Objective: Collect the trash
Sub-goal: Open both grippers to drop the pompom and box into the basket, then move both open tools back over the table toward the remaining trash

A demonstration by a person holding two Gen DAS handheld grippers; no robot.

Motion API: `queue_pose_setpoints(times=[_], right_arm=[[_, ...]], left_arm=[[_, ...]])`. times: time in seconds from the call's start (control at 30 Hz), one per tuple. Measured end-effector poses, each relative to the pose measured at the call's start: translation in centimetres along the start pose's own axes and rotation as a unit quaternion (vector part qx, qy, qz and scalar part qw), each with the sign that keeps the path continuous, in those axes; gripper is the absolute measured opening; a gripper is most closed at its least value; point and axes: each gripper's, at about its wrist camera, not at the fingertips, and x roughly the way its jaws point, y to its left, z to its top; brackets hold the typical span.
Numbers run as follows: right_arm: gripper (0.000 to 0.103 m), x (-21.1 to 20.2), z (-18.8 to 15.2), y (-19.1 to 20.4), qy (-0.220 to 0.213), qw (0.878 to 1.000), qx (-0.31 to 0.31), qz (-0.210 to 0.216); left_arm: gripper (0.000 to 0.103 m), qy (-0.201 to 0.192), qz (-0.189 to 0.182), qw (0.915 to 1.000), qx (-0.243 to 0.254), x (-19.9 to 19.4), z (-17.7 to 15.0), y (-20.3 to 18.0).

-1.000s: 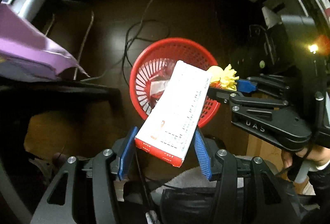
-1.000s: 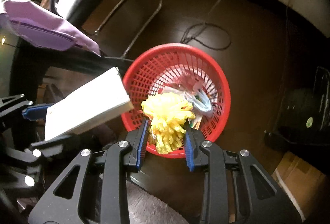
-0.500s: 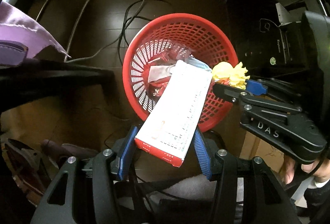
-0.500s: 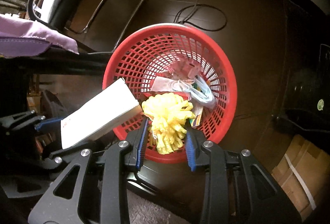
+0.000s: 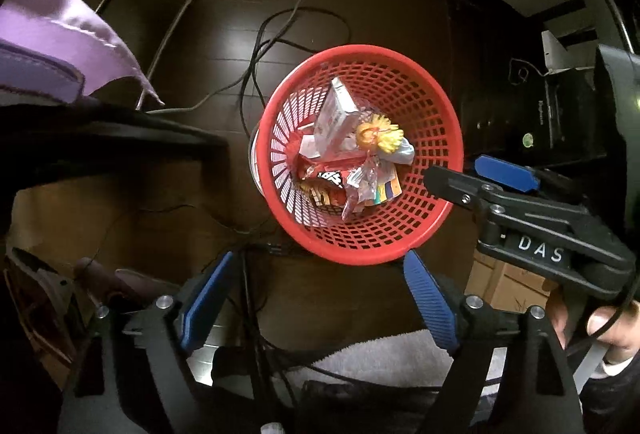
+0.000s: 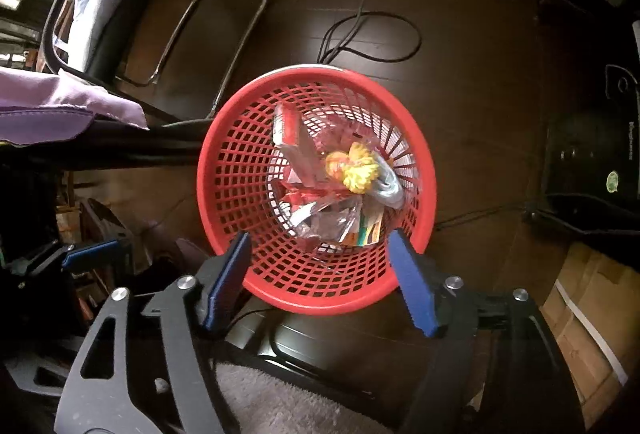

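Note:
A red mesh basket (image 5: 432, 226) stands on the dark floor; it also shows in the right wrist view (image 6: 240, 170). Inside lie a white box (image 5: 336, 114), a yellow frilly item (image 5: 380, 136) and several wrappers (image 5: 360, 186). The box (image 6: 294, 144) and the yellow item (image 6: 358, 168) show in the right wrist view too. My left gripper (image 5: 320, 298) is open and empty above the basket's near rim. My right gripper (image 6: 320, 282) is open and empty above the near rim; it also enters the left wrist view (image 5: 480, 178) from the right.
Cables (image 5: 280, 34) lie on the floor behind the basket. A purple cloth (image 5: 52, 46) hangs over a dark desk edge (image 5: 120, 138) at left. A chair frame (image 6: 200, 34) stands at back left. A black computer case (image 6: 592, 150) and cardboard boxes (image 6: 588, 302) are at right.
Both grippers opened. The white box fell from my left gripper and the yellow item from my right gripper into the red basket.

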Motion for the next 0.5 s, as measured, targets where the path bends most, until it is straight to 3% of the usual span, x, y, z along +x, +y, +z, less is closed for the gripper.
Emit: queue_pose_setpoints(times=[0.5], right_arm=[[0.076, -4.7, -1.2, 3.6, -0.026, 0.999, -0.028, -0.020]], left_arm=[[0.085, -0.058, 0.012, 0.9982, 0.008, -5.0, -3.6, -0.5]])
